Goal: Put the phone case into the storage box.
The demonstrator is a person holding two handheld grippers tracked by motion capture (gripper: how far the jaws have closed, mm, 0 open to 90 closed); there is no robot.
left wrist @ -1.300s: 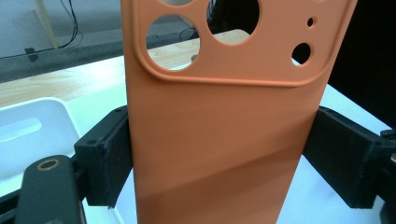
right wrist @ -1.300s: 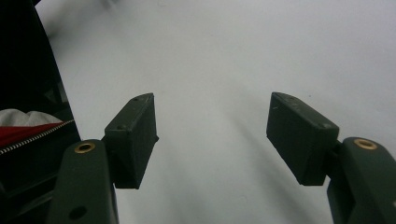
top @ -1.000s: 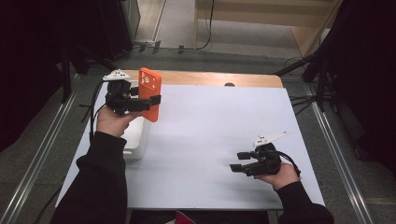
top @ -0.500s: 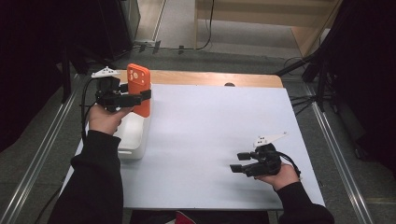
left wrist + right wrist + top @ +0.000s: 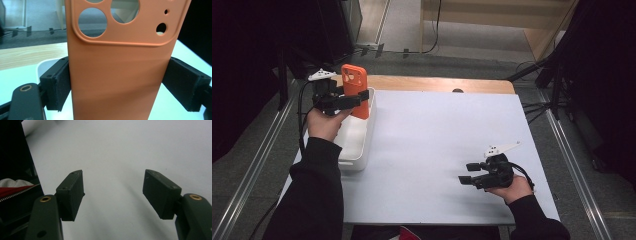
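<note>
An orange phone case [image 5: 355,90] with camera cut-outs is held upright in my left gripper [image 5: 354,99], above the white tray [image 5: 362,150] at the table's left edge. In the left gripper view the case [image 5: 117,75] stands between both black pads [image 5: 58,85], which press on its two long edges. My right gripper [image 5: 468,179] rests low over the white table near the front right, pointing left. Its jaws [image 5: 113,192] stand apart with bare white tabletop between them.
The white table top [image 5: 442,135] spreads between the two hands. A wooden strip [image 5: 437,84] runs along its far edge. Metal rails flank the table on the floor, and a cable trails from the left gripper.
My left hand has carried the orange case leftward, from beside the tray to above its far end. The right hand has not moved.
</note>
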